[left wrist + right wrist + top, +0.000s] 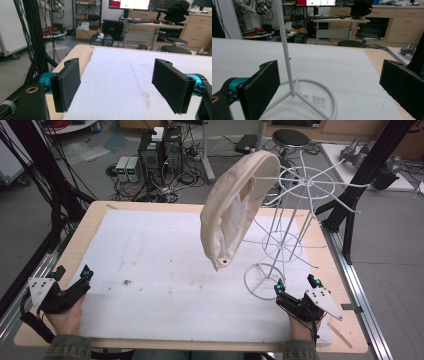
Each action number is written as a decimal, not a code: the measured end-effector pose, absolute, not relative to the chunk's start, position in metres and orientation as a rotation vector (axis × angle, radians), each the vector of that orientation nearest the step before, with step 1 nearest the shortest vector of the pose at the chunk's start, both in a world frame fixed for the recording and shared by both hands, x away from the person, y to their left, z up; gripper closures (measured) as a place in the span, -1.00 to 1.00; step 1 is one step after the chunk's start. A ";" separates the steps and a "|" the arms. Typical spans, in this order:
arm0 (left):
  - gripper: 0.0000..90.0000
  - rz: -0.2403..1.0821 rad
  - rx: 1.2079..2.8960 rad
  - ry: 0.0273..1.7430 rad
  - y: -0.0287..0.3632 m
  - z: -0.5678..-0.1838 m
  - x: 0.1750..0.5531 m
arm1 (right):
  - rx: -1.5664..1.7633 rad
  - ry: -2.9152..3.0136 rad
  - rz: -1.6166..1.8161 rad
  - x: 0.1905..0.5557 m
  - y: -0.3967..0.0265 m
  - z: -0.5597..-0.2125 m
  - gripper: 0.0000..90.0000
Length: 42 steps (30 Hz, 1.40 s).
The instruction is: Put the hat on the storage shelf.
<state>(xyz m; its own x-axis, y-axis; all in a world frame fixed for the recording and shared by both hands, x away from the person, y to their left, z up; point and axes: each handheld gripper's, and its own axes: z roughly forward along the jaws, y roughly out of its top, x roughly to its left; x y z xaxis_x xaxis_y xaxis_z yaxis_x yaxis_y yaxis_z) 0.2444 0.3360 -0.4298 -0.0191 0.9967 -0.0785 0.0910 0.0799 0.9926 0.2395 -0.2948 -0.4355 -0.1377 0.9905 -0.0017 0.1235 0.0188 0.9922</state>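
A cream cloth hat (230, 215) hangs from one arm of a white wire rack (307, 183) at the table's right, its lower end dangling above the white mat (160, 255). My left gripper (74, 271) rests at the near left corner, open, with nothing but mat between its black pads (67, 85). My right gripper (296, 283) sits at the near right, open, just in front of the rack's round base ring (250, 287). In the right gripper view the rack's pole (287, 62) and base ring (331, 96) stand ahead of the jaws, toward the left pad (262, 87), untouched.
The wooden table (85, 225) shows past the mat on every side. Black frame posts (360, 180) stand off the right edge and cables (55, 200) hang on the left. Computer boxes (160, 150) and a stool (291, 138) stand on the floor beyond.
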 end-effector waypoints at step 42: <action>-0.49 1.103 1.162 1.319 0.337 -0.434 0.241 | 1.294 1.415 1.260 0.243 -0.299 -0.439 -0.96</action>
